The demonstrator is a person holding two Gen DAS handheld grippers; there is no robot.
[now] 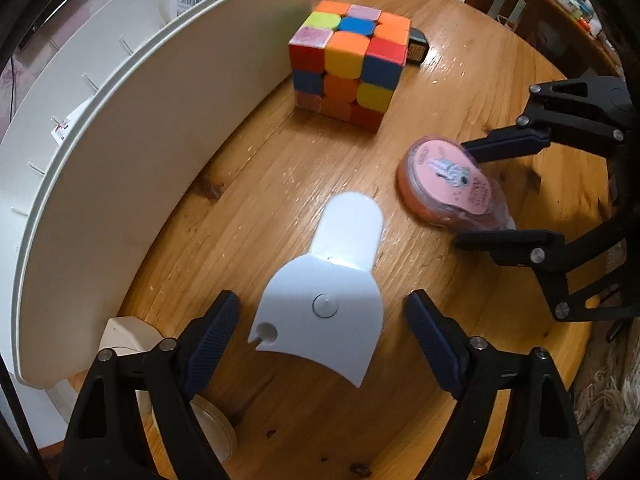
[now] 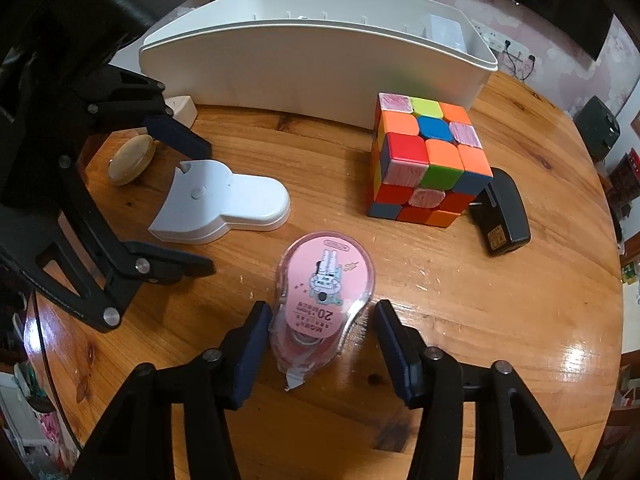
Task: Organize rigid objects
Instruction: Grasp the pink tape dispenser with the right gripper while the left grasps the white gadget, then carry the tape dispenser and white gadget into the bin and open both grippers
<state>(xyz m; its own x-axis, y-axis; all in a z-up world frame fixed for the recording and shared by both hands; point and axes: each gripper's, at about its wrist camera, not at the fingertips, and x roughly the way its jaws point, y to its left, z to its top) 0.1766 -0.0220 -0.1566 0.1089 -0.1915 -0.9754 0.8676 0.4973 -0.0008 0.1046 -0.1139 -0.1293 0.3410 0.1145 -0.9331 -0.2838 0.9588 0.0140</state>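
The left gripper (image 1: 323,336) pointed steeply down, its jaws standing wide with gaps on both sides. The right gripper (image 2: 323,340) also pointed down, its jaws set narrower, the pads (image 2: 256,344) not visibly pressing anything

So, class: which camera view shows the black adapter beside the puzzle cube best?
The right wrist view. There the black adapter lies in plain sight to the right of the puzzle cube, label end visible. In the left wrist view only a sliver of it peeks out behind the cube.
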